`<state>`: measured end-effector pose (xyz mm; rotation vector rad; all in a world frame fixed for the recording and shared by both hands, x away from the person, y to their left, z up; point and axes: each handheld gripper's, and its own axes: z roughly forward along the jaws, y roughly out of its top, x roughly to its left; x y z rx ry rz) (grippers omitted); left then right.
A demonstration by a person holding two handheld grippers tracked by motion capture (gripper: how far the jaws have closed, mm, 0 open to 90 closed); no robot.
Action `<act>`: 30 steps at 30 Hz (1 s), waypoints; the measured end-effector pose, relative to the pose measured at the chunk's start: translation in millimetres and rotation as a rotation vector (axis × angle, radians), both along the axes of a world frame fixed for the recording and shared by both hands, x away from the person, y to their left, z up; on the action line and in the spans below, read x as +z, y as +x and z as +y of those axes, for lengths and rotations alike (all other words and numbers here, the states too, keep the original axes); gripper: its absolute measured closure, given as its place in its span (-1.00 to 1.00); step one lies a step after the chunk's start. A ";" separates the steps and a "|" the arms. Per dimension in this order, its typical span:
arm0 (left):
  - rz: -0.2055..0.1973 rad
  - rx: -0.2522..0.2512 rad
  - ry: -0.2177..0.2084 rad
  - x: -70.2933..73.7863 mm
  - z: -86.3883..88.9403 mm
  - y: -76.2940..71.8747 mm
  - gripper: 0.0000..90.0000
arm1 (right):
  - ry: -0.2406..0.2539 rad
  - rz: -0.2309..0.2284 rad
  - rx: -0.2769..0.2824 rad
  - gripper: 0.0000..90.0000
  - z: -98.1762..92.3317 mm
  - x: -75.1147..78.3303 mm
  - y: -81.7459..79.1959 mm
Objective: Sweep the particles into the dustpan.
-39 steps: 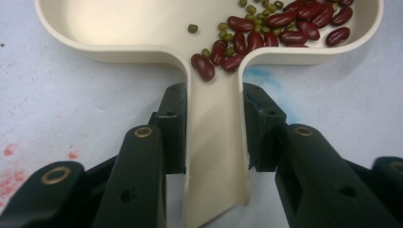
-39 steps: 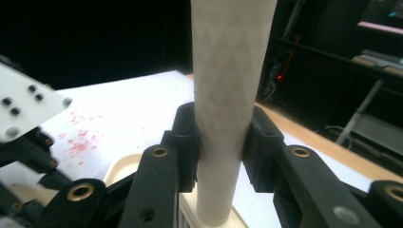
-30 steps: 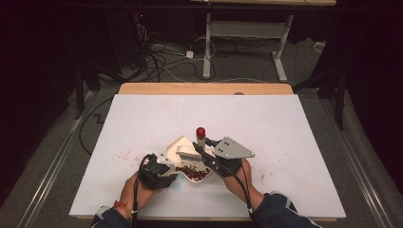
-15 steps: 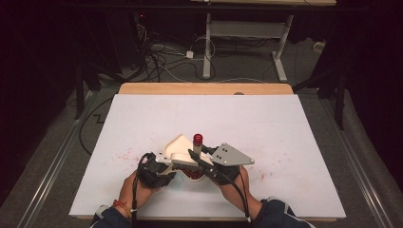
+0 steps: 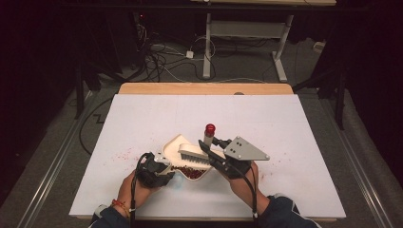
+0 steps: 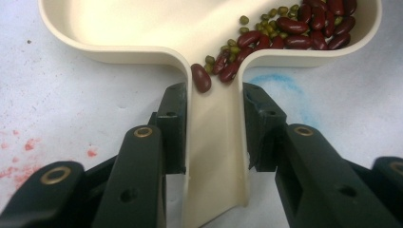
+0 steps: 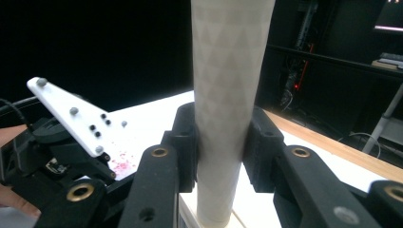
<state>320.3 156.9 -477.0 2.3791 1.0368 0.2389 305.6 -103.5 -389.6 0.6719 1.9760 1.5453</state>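
Observation:
A cream dustpan (image 5: 175, 147) lies on the white table, with red and green beans (image 5: 191, 172) gathered at its near side. My left gripper (image 5: 154, 172) is shut on the pan's handle (image 6: 215, 142), and beans (image 6: 294, 26) lie just beyond the jaws (image 6: 214, 126). My right gripper (image 5: 222, 159) is shut on the pale handle (image 7: 228, 85) of a brush. Its bristles (image 5: 194, 155) rest over the pan and its red-capped end (image 5: 209, 128) points up. The jaws press the handle from both sides (image 7: 221, 137).
Red specks (image 5: 122, 154) dot the table left of the pan, and a faint blue mark (image 6: 280, 80) lies beside the pan's handle. A wooden strip (image 5: 204, 88) borders the far edge. Cables (image 5: 161, 52) and desk legs (image 5: 207, 47) stand on the floor behind.
The brush dipped toward the pan, then came back up with its red end a little further right. Both grips stayed as they were.

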 end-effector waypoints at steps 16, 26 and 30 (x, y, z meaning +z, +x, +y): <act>-0.001 -0.022 0.011 0.3 1.0 2.4 0.41 | -0.017 -0.008 -0.063 0.56 -54.5 30.4 15.5; -0.001 -0.028 0.010 -0.4 1.5 3.1 0.41 | -0.039 0.012 -0.137 0.56 -92.1 27.3 15.2; 0.000 -0.028 0.005 -0.6 1.8 3.1 0.41 | -0.041 0.029 -0.152 0.56 -106.2 27.1 16.1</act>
